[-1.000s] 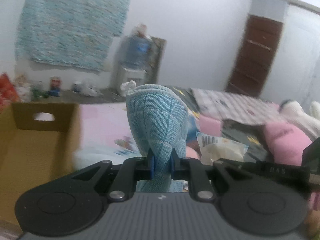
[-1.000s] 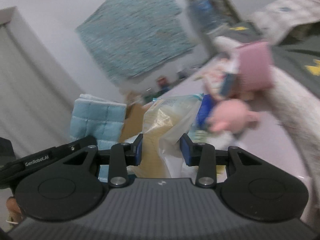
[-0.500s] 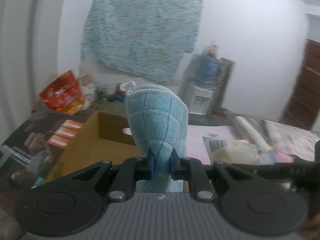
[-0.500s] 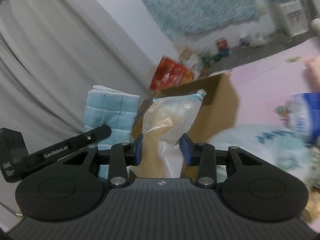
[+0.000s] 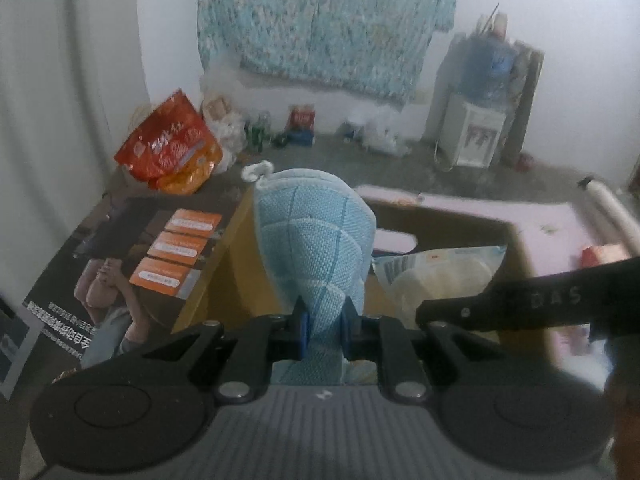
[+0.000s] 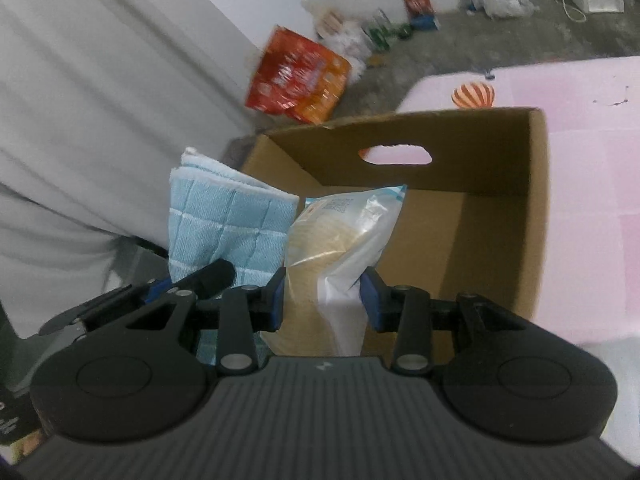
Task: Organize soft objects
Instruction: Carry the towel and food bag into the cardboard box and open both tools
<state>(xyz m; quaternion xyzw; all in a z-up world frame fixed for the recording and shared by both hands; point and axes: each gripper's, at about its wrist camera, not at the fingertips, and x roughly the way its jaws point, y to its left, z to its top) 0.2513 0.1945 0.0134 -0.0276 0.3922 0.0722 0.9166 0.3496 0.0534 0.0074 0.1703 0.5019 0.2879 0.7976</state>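
Observation:
My left gripper (image 5: 323, 326) is shut on a folded light-blue quilted towel (image 5: 316, 240) that stands up between the fingers, over the near left side of an open cardboard box (image 5: 516, 240). My right gripper (image 6: 326, 298) is shut on a clear plastic bag of cream-coloured soft stuff (image 6: 344, 236), held over the same box (image 6: 500, 208). The bag also shows in the left wrist view (image 5: 440, 276), and the towel in the right wrist view (image 6: 224, 224), just left of the bag.
The box stands on a pink mat (image 6: 592, 152). An orange-red snack bag (image 5: 168, 148) lies on the floor beyond. A printed poster (image 5: 132, 264) lies left of the box. A water dispenser (image 5: 480, 112) and a hanging blue blanket (image 5: 328, 20) are at the far wall.
Both grippers swung left and tilted down with their loads. The box, earlier off to the side, now lies directly under the towel and the bag.

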